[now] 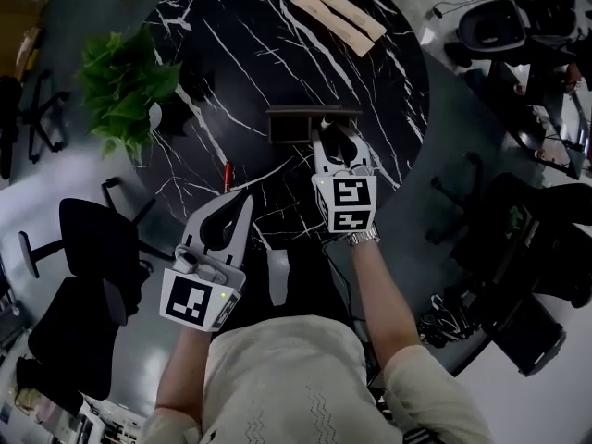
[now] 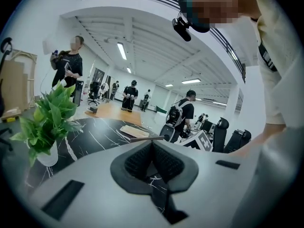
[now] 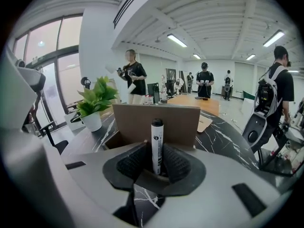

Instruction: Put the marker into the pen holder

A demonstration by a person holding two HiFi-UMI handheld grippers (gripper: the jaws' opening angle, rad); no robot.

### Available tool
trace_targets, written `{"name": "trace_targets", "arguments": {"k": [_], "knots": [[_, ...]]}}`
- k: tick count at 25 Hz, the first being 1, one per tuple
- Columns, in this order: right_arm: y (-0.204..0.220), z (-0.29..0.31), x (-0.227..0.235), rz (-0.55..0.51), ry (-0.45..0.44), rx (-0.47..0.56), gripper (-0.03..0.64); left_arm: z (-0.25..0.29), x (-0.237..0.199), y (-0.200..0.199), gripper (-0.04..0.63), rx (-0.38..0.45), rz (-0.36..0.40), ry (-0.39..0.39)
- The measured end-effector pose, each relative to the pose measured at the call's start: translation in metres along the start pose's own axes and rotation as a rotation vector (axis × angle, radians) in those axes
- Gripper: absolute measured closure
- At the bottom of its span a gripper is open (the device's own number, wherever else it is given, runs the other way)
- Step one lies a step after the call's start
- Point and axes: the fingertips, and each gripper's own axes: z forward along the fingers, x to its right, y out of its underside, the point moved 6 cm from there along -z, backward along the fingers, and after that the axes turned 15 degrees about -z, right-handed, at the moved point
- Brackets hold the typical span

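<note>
The marker [image 3: 156, 146] has a white barrel with small black print and a black cap; it stands upright, cap uppermost, between the fingers of the right gripper [image 3: 155, 164]; its lower end drops out of sight behind them, so whether it rests on anything cannot be told. Just behind it rises the plain brown wall of the pen holder [image 3: 137, 122], a low, dark brown box with an open top; in the head view the pen holder [image 1: 294, 128] sits near the middle of the round black counter [image 1: 231, 44], which is veined with white.

The right gripper's fingers stand fairly wide, close on either side of the marker; a thin dark gap shows along its left side, so they flank it and do not clamp it. In the head view the right gripper [image 1: 338, 141] points forward and down, its tips over the right-hand part of the holder; the bare forearm stretches out straight behind it, with a watch [image 1: 363, 237] on the wrist.

The left gripper [image 1: 227, 213] hangs nearer the person, over the counter's near edge, pointing forward at a shallow downward tilt; its fingers [image 2: 142, 158] are pressed together with nothing between them. A red pen [image 1: 227, 176] lies on the counter just beyond its tips; a potted plant [image 1: 125, 86] stands at the counter's left edge.
</note>
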Motion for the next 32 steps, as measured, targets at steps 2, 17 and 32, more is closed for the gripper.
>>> {"name": "trace_targets", "arguments": {"k": [2, 17, 32], "knots": [[-0.002, -0.004, 0.000, 0.003, 0.002, 0.008, 0.508, -0.002, 0.001, 0.000, 0.583, 0.005, 0.000, 0.000], [-0.072, -0.139, 0.005, 0.056, 0.080, 0.157, 0.508, -0.028, 0.059, -0.019, 0.583, 0.062, 0.073, 0.027], [-0.149, -0.283, 0.016, 0.005, 0.130, 0.363, 0.566, -0.059, 0.116, -0.083, 0.583, 0.257, 0.189, -0.019]]}}
